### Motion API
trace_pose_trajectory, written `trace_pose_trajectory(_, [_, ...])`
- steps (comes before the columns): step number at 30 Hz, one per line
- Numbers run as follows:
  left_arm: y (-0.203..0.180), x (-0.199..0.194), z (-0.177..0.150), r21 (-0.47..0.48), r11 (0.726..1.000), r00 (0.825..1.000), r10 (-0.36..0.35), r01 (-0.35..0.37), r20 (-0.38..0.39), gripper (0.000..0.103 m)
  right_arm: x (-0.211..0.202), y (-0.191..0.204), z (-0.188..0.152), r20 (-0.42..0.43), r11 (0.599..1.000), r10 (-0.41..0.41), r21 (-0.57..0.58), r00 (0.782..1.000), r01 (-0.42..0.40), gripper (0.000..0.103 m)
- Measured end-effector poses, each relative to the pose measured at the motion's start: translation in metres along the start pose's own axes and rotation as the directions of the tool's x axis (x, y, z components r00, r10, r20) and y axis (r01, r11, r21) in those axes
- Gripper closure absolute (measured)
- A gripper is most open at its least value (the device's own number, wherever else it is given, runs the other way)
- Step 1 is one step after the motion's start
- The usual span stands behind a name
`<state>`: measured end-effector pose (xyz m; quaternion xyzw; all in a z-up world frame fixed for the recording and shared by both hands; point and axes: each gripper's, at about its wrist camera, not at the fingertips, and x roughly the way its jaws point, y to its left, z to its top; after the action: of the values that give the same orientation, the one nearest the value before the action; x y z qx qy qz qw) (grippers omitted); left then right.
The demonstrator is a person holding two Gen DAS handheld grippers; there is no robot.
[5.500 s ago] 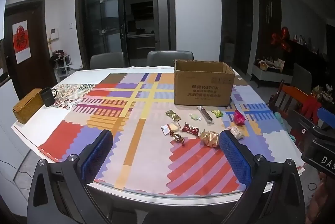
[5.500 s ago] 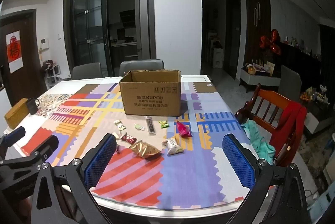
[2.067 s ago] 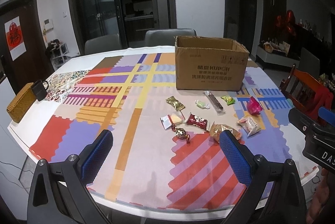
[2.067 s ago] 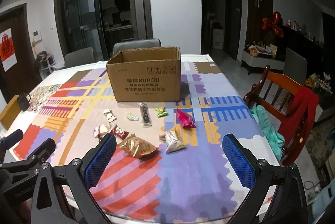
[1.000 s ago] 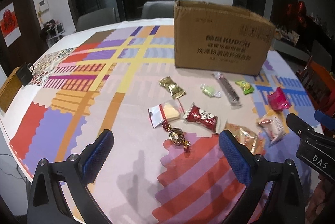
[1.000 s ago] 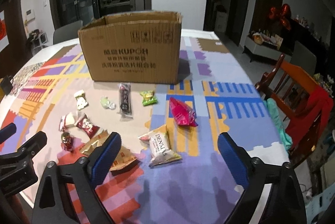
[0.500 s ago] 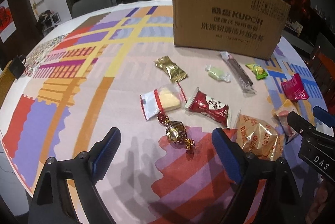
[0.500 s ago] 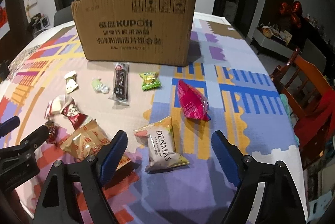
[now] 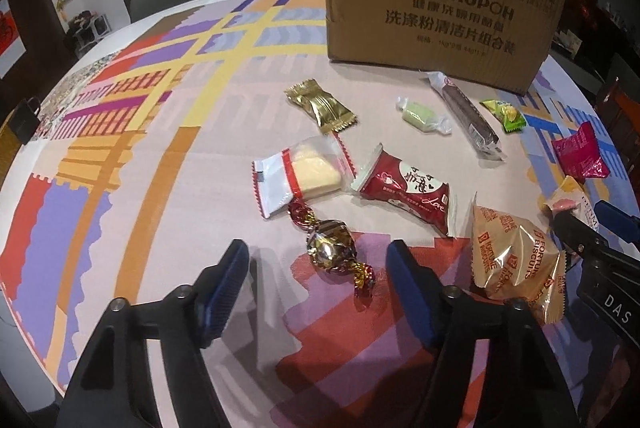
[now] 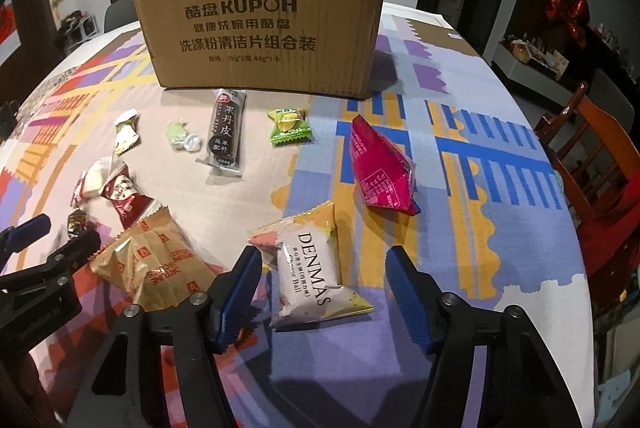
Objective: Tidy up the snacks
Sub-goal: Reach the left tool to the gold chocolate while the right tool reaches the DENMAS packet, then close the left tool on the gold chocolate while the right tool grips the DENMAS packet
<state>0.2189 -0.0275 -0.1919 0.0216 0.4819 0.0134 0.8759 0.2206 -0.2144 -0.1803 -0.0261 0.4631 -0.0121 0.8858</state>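
Patterned table [image 9: 168, 155] bears a cardboard box [image 10: 264, 23] and wrapped snacks [image 9: 404, 187].

Dim room, table lit okay from overhead

Both wrist views are fisheye, so the table [image 9: 120, 131] bulges and the corners go black. The room behind is dark and a bit soft. Foil wrappers throw glare, mostly the gold biscuit packet [image 9: 516, 252] and the round foil candy [image 9: 332, 248]. Soft grey shadows of the gripper arms fall on the cloth close to the camera. The cardboard box [image 10: 264, 27] casts a shadow to its right. Print on the wrappers stays readable.
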Motion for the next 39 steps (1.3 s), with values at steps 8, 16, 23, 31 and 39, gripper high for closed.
trace_pose_trajectory(8, [-0.003, 0.002, 0.001, 0.017, 0.999, 1.0, -0.027, 0.027, 0.014, 0.056, 0.01, -0.004, -0.001, -0.027, 1.0, 0.009, 0.011, 1.0, -0.008, 0.052])
trace_pose_trajectory(16, [-0.006, 0.0, 0.0, 0.027, 0.998, 0.998, -0.061, 0.061, 0.01, 0.079, 0.009, -0.002, -0.001, -0.019, 0.999, 0.034, 0.02, 0.999, -0.034, 0.068])
trace_pose_trajectory(23, [-0.005, -0.005, -0.002, 0.041, 0.998, 0.998, -0.053, 0.053, 0.015, 0.08, 0.003, 0.0, -0.004, -0.008, 1.0, 0.02, 0.012, 1.0, -0.02, 0.071])
trace_pose_trajectory(31, [-0.001, -0.016, -0.002, 0.038, 0.998, 0.998, -0.052, 0.051, 0.029, 0.08, -0.011, 0.003, -0.004, 0.017, 1.0, 0.025, 0.014, 1.0, -0.025, 0.071])
trace_pose_trajectory(39, [-0.001, -0.03, 0.002, 0.039, 0.997, 0.997, -0.063, 0.061, 0.033, 0.08, -0.028, 0.004, -0.001, 0.044, 0.999, 0.034, 0.021, 0.998, -0.035, 0.071])
